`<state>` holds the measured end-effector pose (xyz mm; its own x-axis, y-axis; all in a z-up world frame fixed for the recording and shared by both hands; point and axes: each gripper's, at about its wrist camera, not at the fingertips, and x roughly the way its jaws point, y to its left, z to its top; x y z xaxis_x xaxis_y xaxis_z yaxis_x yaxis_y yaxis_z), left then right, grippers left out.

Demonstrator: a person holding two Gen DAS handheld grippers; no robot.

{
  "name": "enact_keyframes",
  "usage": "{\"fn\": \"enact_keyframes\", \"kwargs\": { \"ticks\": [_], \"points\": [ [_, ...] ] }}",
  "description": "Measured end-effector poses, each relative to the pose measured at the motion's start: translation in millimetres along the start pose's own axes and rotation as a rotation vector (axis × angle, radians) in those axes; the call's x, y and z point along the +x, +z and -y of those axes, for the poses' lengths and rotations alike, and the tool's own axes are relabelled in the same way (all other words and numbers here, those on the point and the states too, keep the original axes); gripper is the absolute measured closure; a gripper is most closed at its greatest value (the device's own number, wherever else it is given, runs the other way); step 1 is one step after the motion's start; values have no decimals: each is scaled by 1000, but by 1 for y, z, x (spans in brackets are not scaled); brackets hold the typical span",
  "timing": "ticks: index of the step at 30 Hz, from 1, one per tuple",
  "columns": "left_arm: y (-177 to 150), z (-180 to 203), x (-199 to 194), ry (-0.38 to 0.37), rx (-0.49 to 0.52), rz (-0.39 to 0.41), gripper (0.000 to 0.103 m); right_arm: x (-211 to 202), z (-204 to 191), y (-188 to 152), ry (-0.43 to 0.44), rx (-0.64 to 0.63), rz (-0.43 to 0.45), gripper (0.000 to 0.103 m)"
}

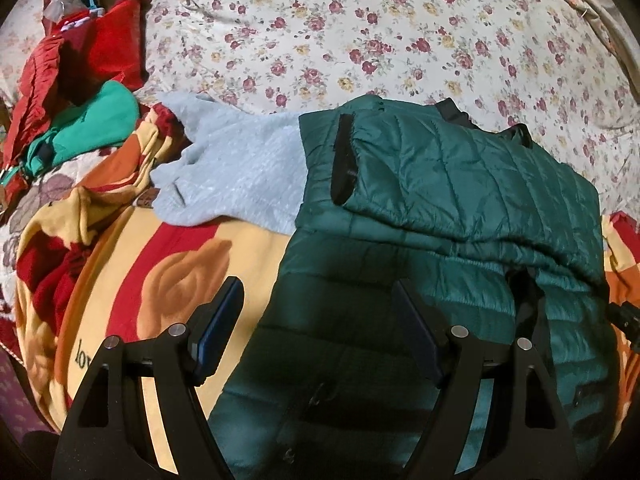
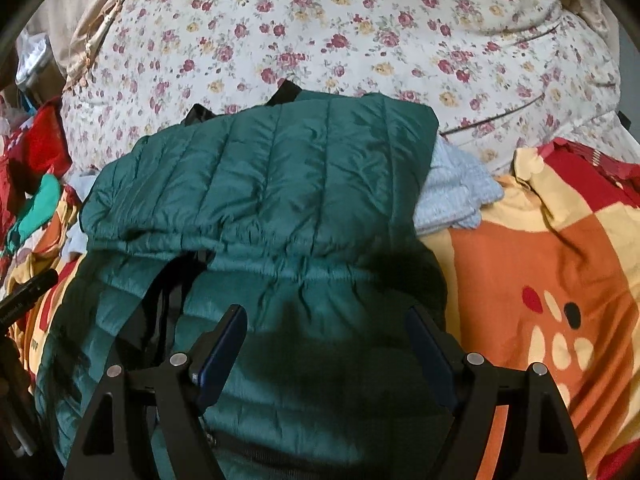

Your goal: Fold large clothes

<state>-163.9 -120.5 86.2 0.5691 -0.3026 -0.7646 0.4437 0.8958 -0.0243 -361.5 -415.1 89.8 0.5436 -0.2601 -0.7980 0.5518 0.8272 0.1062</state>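
A dark green quilted jacket lies on the bed, its far part folded back over its near part; the right wrist view shows the same jacket from the other side. My left gripper hovers open above the jacket's near left edge, nothing between its fingers. My right gripper also stands open, over the jacket's near middle, and holds nothing. A pale blue knitted garment lies under the jacket's far left side, and a corner of it pokes out at the right in the right wrist view.
An orange, yellow and red blanket covers the near bed. A floral sheet spreads behind. Red and bright green clothes are piled at the far left. The other gripper's black tip shows at the left edge.
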Motion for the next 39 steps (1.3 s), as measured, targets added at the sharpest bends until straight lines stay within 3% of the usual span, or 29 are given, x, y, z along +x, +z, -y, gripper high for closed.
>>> {"fn": "enact_keyframes", "kwargs": {
  "ticks": [15, 25, 32, 39],
  "points": [
    [-31, -11, -19, -12, 4, -25, 26, -20, -1, -33, -14, 18, -25, 22],
    [-56, -14, -33, -63, 8, -66, 26, -30, -10, -61, -3, 26, -60, 21],
    [-72, -15, -38, -46, 36, -98, 26, -44, -26, -68, 54, 40, -35, 21],
    [-79, -27, -52, -49, -9, -97, 26, -63, -37, -72, 62, 6, -4, 16]
  ]
}}
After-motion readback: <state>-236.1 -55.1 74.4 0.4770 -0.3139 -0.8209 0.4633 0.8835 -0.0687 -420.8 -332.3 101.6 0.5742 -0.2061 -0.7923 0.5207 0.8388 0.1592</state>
